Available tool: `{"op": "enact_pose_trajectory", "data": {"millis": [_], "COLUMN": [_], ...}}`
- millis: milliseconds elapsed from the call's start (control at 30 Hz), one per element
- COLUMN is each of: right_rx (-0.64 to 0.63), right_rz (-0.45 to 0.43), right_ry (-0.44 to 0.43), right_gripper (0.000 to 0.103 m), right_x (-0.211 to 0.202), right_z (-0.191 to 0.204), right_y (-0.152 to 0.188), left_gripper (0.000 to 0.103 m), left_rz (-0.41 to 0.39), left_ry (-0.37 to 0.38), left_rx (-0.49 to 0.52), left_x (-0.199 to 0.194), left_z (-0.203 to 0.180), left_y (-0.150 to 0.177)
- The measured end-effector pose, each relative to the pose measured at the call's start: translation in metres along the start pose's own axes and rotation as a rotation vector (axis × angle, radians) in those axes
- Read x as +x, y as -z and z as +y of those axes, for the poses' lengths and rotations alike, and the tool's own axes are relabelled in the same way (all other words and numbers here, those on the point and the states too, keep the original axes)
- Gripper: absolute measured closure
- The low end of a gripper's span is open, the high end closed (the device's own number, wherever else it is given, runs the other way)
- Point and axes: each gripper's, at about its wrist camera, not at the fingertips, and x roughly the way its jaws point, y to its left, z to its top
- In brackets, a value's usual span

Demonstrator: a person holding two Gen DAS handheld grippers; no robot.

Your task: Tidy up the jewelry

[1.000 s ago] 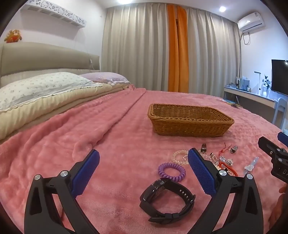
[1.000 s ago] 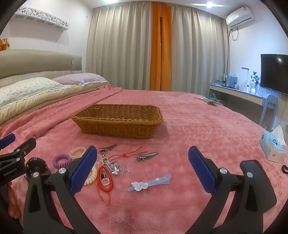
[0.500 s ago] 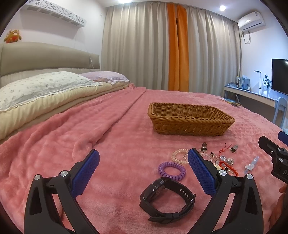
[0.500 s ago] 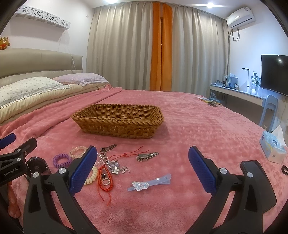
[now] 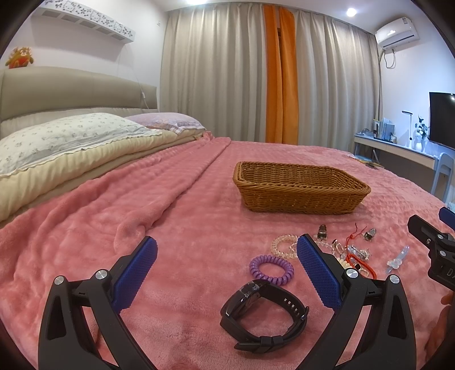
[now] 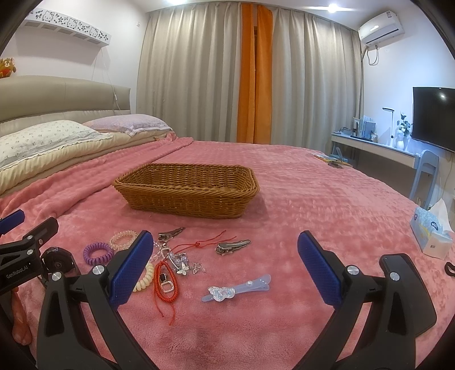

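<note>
- Left gripper (image 5: pixel 226 277) is hanging wide open over the pink bed (image 5: pixel 176 216), holding nothing; the black watch (image 5: pixel 263 314) is lying between its fingers, purple coil tie (image 5: pixel 271 269) just past it.
- Right gripper (image 6: pixel 224 270) is gaping too, empty, with the blue clip (image 6: pixel 234 290) sitting between its fingers and the red cord (image 6: pixel 166 280) by the left finger.
- Basket (image 6: pixel 186 189) is sitting farther back.
- "GenRobot.AI" is showing on the left gripper's body.

Both views bright, evenly lit by ceiling downlights (image 5: pixel 351 12). Soft short shadow beside the basket (image 6: pixel 182 196) on the bed (image 6: pixel 312 205). Small glare spot on the TV (image 6: pixel 435 116). Strong fisheye bending at the edges, black vignette in the corners. Sharp focus, no motion blur.
</note>
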Motion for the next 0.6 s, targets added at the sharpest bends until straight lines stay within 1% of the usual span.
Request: {"op": "enact_pose_trajectory", "data": {"millis": [400, 467, 600], "right_rx": [0.001, 0.005, 0.017], "right_rz": [0.002, 0.005, 0.015], "right_ry": [0.001, 0.006, 0.012], "right_gripper": [0.006, 0.006, 0.006], "right_x": [0.000, 0.000, 0.002], "right_z": [0.000, -0.001, -0.004], "right_y": [0.000, 0.000, 0.001], "left_gripper": [0.007, 0.008, 0.008], "left_rz": [-0.001, -0.002, 0.014], "left_ry": [0.000, 0.015, 0.055], "left_rx": [-0.001, -0.010, -0.060], "left_x": [0.001, 0.001, -0.005], "left_z": [0.000, 0.001, 0.012], "left_y": [0.000, 0.000, 0.010]}}
